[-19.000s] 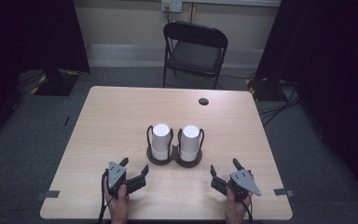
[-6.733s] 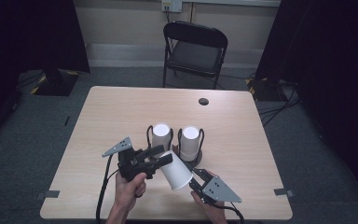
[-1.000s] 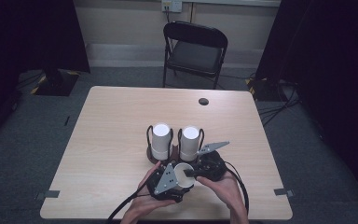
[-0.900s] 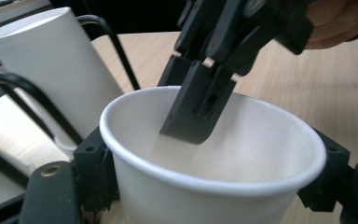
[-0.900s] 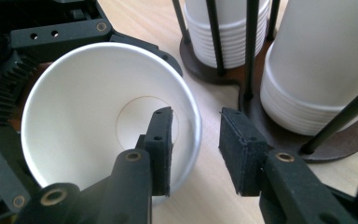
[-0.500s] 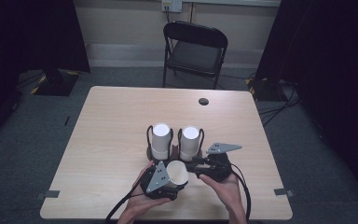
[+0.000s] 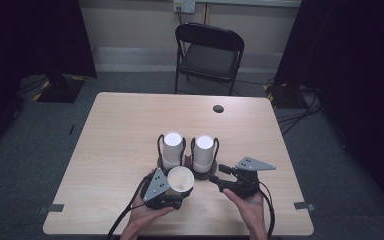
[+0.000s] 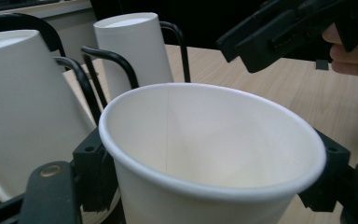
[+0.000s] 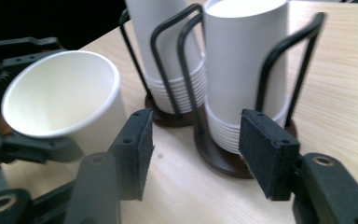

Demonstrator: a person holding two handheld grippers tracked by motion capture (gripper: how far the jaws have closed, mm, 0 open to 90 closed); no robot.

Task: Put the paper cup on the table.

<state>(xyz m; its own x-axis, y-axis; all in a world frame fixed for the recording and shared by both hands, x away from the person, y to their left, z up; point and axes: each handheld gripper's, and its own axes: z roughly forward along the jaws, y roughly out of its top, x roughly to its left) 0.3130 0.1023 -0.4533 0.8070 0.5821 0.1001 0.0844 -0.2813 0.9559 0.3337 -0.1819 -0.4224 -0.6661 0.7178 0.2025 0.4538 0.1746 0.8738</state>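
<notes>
So, quick rundown, everything placed relative to the two cup holders:

Cup holders: two black wire racks (image 7: pixel 186 162) side by side around the middle of the tabletop (image 7: pixel 120 130), each with a stack of white paper cups upside down in it. Left stack (image 7: pixel 172 149), right stack (image 7: pixel 203 151).

Loose cup: one single white paper cup (image 7: pixel 179 181), just in front of the left holder on the person's side, mouth tipped up toward the high camera. From the left gripper view its open rim (image 8: pixel 212 140) takes up most of the picture, empty inside.

Left gripper: the left gripper (image 7: pixel 166 192) sits right in front of the left holder, and its fingers (image 8: pixel 91 172) are pinching the loose cup, one pad on each side of the cup wall. Grey plate on top, cable trailing back off the tabletop edge.

Right gripper: the right gripper (image 7: pixel 220 176) is just in front of the right holder, a bit to its right, fingers aimed at the cup. Its fingers (image 9: pixel 133 147) have just been opening and now stand spread with nothing between them; in the right gripper view the right stack and its holder base (image 9: pixel 223 161) show through the gap. The loose cup (image 9: pixel 60 95) is off to the side of it, apart from the pads.

Other stuff: folding chair (image 7: pixel 210 55) beyond the far edge, small dark round thing (image 7: pixel 218 108) behind the holders near that edge.
</notes>
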